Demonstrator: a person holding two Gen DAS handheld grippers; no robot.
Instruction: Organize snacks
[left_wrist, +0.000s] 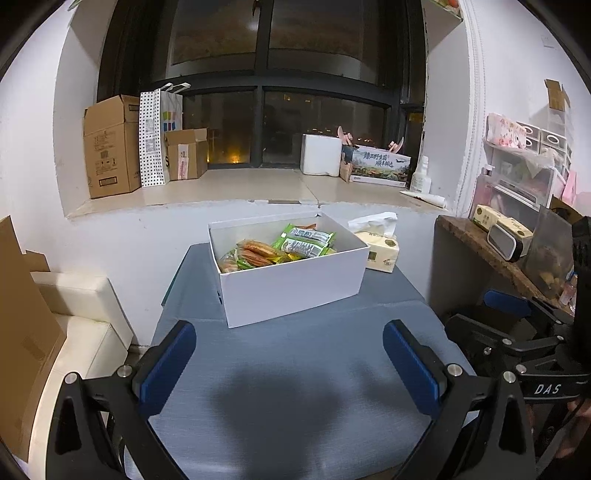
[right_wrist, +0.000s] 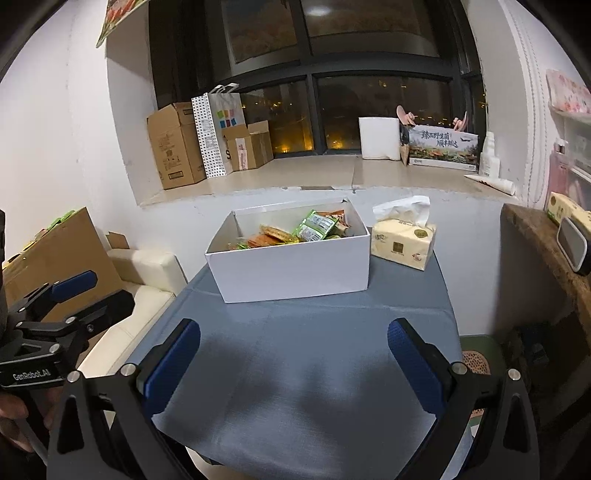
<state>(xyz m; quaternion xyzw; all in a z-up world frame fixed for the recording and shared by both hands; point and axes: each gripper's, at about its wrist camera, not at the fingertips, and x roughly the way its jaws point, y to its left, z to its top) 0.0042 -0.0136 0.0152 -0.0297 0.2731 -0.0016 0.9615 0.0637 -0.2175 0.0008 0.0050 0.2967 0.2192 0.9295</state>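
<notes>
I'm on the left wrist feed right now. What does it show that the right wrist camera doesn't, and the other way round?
Only the left wrist view: the left gripper up close with its jaws wide apart, the right gripper off at the right edge, and stacked plastic drawers by the wall.

Only the right wrist view: the right gripper up close, also wide open and holding nothing, and the flattened cardboard leaning beside the cream seat.

Both: the white box with snack packets inside, the tissue pack beside it, and the grey table.

The box is white, its snack packets green and orange. The table is blue-grey. The tissue pack is pale yellow. At upper left, a bag has black dots on white.
</notes>
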